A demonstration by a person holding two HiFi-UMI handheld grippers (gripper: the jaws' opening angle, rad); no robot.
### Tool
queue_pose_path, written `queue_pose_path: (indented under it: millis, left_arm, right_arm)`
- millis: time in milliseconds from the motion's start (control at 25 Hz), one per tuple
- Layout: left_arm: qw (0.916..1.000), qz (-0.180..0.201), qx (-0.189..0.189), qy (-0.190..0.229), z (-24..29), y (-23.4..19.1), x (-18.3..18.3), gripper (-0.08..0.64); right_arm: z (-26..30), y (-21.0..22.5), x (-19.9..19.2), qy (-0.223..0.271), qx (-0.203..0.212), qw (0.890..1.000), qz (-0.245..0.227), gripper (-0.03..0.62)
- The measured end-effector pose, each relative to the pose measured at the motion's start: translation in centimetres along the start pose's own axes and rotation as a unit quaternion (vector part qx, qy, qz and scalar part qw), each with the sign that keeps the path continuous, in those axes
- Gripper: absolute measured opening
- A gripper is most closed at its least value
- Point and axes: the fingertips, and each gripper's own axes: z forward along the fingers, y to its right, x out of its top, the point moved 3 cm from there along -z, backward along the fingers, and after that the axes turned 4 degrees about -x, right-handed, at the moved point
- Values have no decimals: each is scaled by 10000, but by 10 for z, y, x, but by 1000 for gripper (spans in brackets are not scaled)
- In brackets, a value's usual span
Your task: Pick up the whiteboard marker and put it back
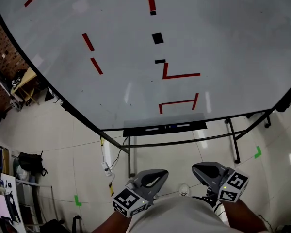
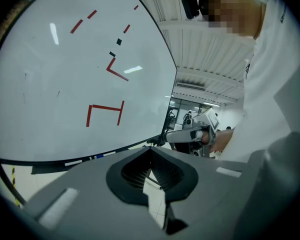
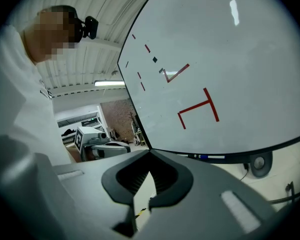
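Currently both grippers sit low, close to the person's body and well apart from the whiteboard (image 1: 136, 57); left gripper (image 1: 157, 174) and right gripper (image 1: 200, 170) are side by side, not touching, both aimed toward the board. In its own view the left gripper's jaws are pressed together at the tips with nothing between them; only floor shows through the hollow of the pads. Same on the right gripper: jaws together, empty. Each gripper view also catches the other gripper off to the side.

Whiteboard marker (image 1: 170, 127) lies flat in the black tray (image 1: 131, 131) along the board's bottom edge, roughly mid-tray; I read it as the thin piece with a blue section, too small to tell more. It is untouched, far from both grippers.

Board carries red line marks (image 1: 180, 75) and a few black squares (image 1: 157, 38); a red bracket shape (image 1: 178, 102) sits just above the tray. Board stands on a black tube frame (image 1: 235, 140) over pale floor tiles (image 1: 82, 154).
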Motion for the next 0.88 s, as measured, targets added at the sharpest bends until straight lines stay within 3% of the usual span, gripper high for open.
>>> queue_pose_path:
  millis: [360, 880]
  left_arm:
    - [9998, -26, -144, 102, -34, -22, 0, 17]
    - [9996, -32, -168, 204, -45, -27, 1, 17]
  right_arm:
    - [28, -29, -6, -100, -199, 9996, -164, 2]
    - [34, -37, -8, -251, -249, 9991, -250, 2]
